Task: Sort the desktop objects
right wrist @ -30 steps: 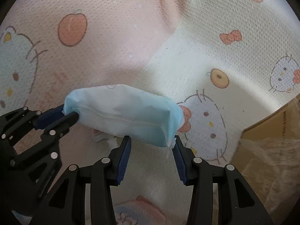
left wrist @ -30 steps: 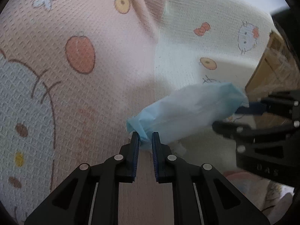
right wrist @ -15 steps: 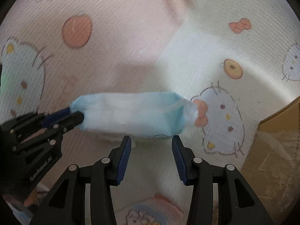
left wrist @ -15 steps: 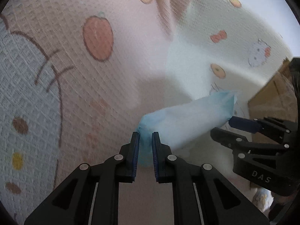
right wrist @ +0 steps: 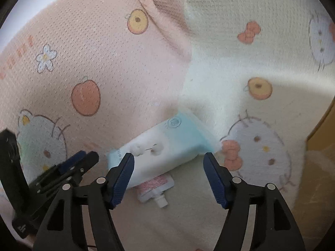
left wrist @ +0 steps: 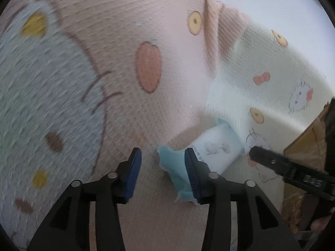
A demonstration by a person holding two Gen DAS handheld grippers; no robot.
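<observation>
A pale blue and white soft pack (right wrist: 167, 144) with a cotton-flower print lies on the cartoon-print blanket (right wrist: 104, 52); it also shows in the left wrist view (left wrist: 213, 148). A small white pouch with a spout (right wrist: 155, 188) lies partly under its near edge. My right gripper (right wrist: 167, 173) is open just in front of the pack, which lies free. My left gripper (left wrist: 161, 171) is open, its right finger beside the pack's blue end, not gripping it. The left gripper appears at the lower left of the right wrist view (right wrist: 69, 171).
The blanket is pink on the left and cream (left wrist: 272, 79) on the right, with a fold ridge between. A brown cardboard box (right wrist: 318, 150) stands at the right edge. The right gripper's finger (left wrist: 282, 165) reaches in from the right of the left wrist view.
Both grippers have opened and let go of the blue pack; it now lies on the blanket on the small pouch. The left gripper has drawn to the left of it.
</observation>
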